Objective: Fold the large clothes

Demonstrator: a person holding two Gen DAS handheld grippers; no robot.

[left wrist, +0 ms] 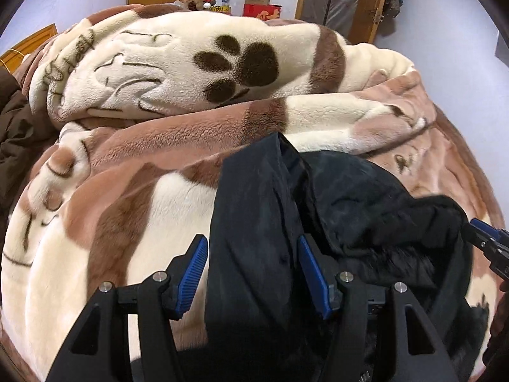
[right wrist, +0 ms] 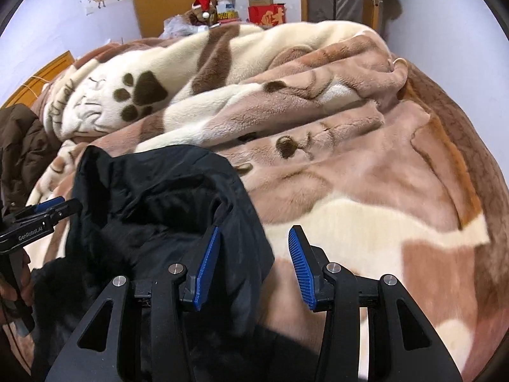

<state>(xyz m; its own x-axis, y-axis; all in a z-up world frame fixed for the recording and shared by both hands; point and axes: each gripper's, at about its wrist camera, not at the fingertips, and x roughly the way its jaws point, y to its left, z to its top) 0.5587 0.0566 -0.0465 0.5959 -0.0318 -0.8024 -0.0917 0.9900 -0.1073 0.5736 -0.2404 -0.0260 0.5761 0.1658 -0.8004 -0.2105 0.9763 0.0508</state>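
A black jacket (left wrist: 334,197) with a dark fuzzy lining lies bunched on the plush blanket; it also shows in the right wrist view (right wrist: 152,197). My left gripper (left wrist: 251,248) is open, its blue pads (left wrist: 191,273) standing either side of a fold of the jacket's left edge. My right gripper (right wrist: 254,242) is open, its left pad at the jacket's right edge and its right pad (right wrist: 302,270) over the blanket. The right gripper's tip shows at the right in the left wrist view (left wrist: 486,238); the left gripper's tip shows at the left in the right wrist view (right wrist: 47,210).
A cream and brown paw-print blanket (left wrist: 222,63) covers the bed and is heaped at the back. A brown coat (right wrist: 19,146) lies at the left edge. Boxes, a Santa hat (right wrist: 202,3) and a wooden wardrobe stand behind the bed.
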